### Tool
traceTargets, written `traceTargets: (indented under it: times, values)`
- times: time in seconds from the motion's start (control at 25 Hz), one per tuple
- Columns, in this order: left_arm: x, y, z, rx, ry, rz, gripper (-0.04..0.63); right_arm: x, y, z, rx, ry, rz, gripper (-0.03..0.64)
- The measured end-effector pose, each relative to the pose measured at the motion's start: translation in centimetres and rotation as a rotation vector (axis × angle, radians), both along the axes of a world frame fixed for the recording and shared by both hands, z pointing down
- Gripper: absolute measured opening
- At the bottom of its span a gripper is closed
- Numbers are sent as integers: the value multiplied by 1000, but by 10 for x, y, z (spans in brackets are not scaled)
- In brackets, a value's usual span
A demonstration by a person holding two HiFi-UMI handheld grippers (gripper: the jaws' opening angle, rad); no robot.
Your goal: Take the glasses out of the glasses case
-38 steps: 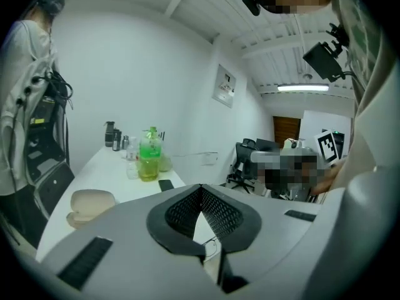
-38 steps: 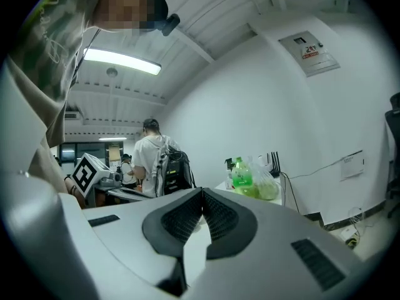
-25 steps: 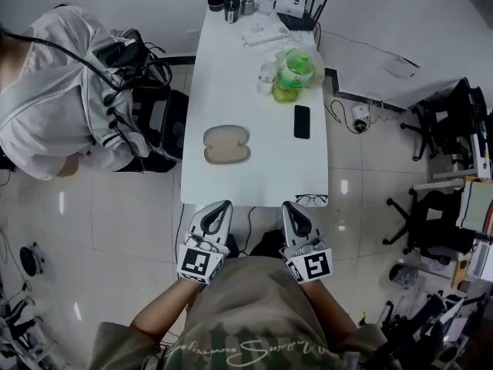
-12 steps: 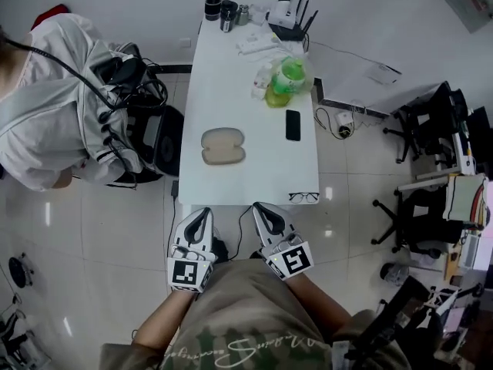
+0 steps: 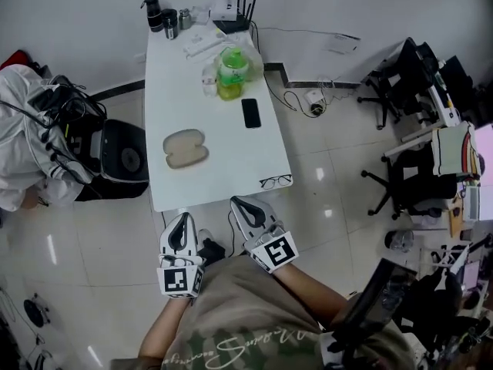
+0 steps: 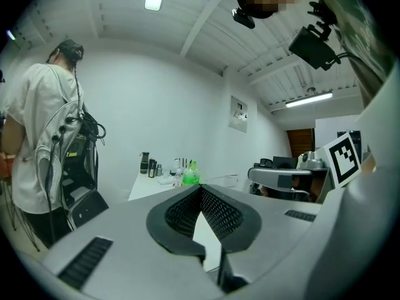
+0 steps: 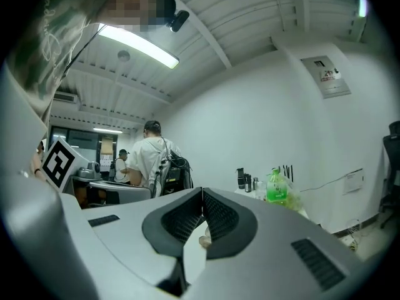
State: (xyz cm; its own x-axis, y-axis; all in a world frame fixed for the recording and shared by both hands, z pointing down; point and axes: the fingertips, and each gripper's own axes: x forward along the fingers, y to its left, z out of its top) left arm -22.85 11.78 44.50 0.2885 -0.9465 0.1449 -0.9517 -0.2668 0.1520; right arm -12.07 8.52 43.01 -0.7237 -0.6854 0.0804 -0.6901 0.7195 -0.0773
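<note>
A beige glasses case (image 5: 185, 148) lies closed on the white table (image 5: 231, 168), left of its middle. A pair of dark-framed glasses (image 5: 276, 181) rests at the table's near right corner, outside the case. My left gripper (image 5: 182, 227) and right gripper (image 5: 241, 208) hang below the table's near edge, close to the person's body, apart from both objects. Both are shut with nothing between the jaws, as the left gripper (image 6: 200, 189) and right gripper (image 7: 202, 194) show in their own views.
A black phone (image 5: 250, 112), a green bottle in a plastic bag (image 5: 229, 73), a router (image 5: 232, 15) and dark cups (image 5: 162, 16) sit further back on the table. A person in white (image 5: 23, 145) stands at the left beside a black chair (image 5: 122, 160). Office chairs (image 5: 404, 75) stand at the right.
The head view has swung so the table now sits further left and tilted. Both grippers have drawn slightly back from the table edge. Jaws stay shut.
</note>
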Motion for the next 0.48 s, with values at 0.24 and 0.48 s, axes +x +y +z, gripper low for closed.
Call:
traceTargets:
  times: [0.24,0.48]
  values:
    - [0,2,6,-31,11,-30,8,5,6,10,-28,-5,-6,12]
    - [-5,5,7,-12,9,-21,8,-4,4,7,-9,-15,-10,12]
